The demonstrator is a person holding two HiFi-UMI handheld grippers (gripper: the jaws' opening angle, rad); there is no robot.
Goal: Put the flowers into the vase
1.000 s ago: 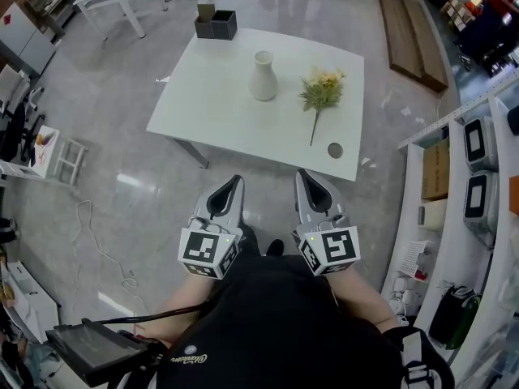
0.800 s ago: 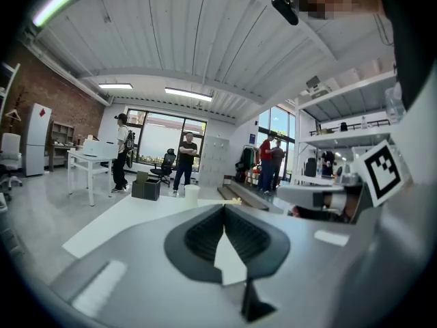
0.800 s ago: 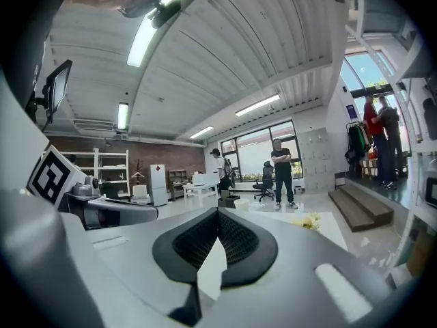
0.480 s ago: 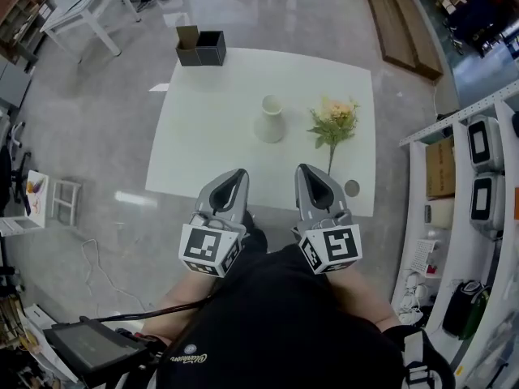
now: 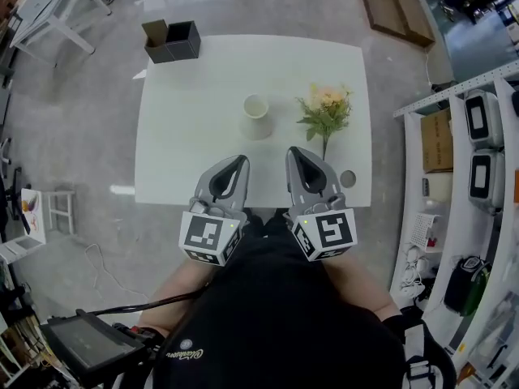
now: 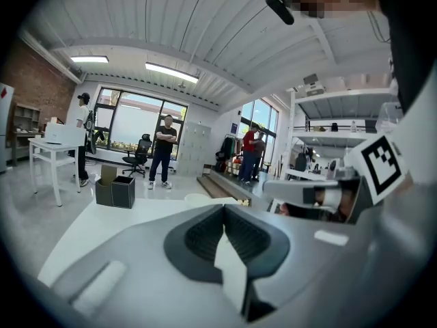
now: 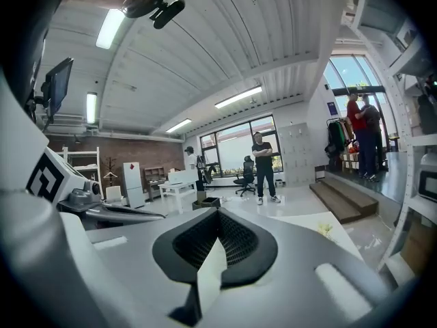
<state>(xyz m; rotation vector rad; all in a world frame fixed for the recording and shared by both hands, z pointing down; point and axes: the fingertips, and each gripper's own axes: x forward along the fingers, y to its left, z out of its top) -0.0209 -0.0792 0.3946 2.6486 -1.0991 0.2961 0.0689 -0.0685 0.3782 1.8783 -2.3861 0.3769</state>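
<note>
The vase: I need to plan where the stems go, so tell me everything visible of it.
The vase is cream-white and matte, perhaps ceramic, with a round open mouth above a wider body. It stands upright near the middle of the white table, its mouth empty. The flowers lie to its right, apart from it. Only the table touches it.

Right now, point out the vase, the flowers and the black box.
vase (image 5: 255, 121), head view, body below the mouth
flowers (image 5: 326, 117), head view, leaves under the blossoms
black box (image 5: 184, 39), head view, its open top
</note>
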